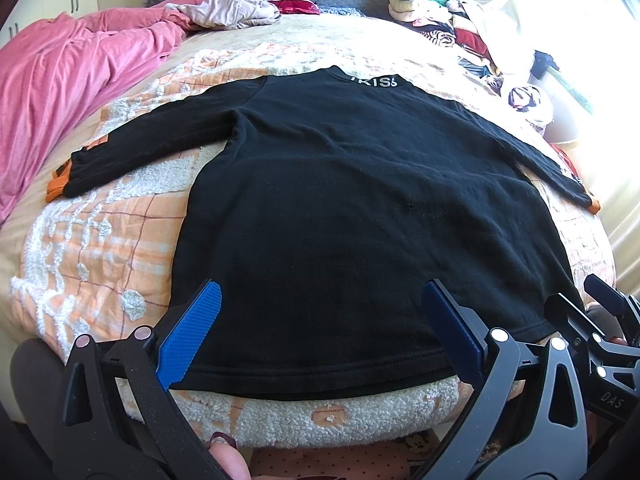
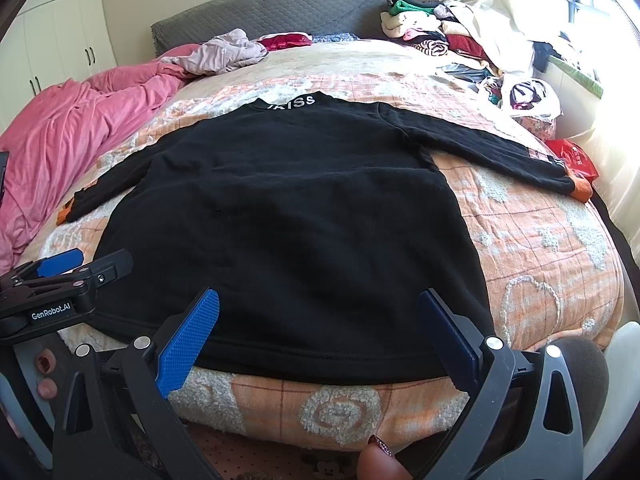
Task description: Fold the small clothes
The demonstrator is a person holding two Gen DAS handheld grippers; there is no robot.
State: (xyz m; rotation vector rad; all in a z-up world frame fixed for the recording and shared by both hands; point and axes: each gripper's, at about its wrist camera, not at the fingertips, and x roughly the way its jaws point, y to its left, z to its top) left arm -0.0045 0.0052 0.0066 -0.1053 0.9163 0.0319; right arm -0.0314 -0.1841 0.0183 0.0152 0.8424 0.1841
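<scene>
A black long-sleeved shirt (image 1: 352, 200) with orange cuffs and white collar lettering lies flat on the bed, sleeves spread out, hem nearest me. It also shows in the right wrist view (image 2: 296, 216). My left gripper (image 1: 320, 300) is open and empty, its blue fingers standing over the hem. My right gripper (image 2: 320, 308) is open and empty over the hem too. The right gripper shows at the lower right of the left wrist view (image 1: 600, 320); the left gripper shows at the left of the right wrist view (image 2: 68, 276).
The shirt rests on an orange checked blanket (image 1: 104, 240) with white fleecy patches. A pink duvet (image 1: 60, 80) lies at the left. A pile of clothes (image 2: 440, 36) sits at the back right. A red bag (image 2: 572, 160) lies by the right cuff.
</scene>
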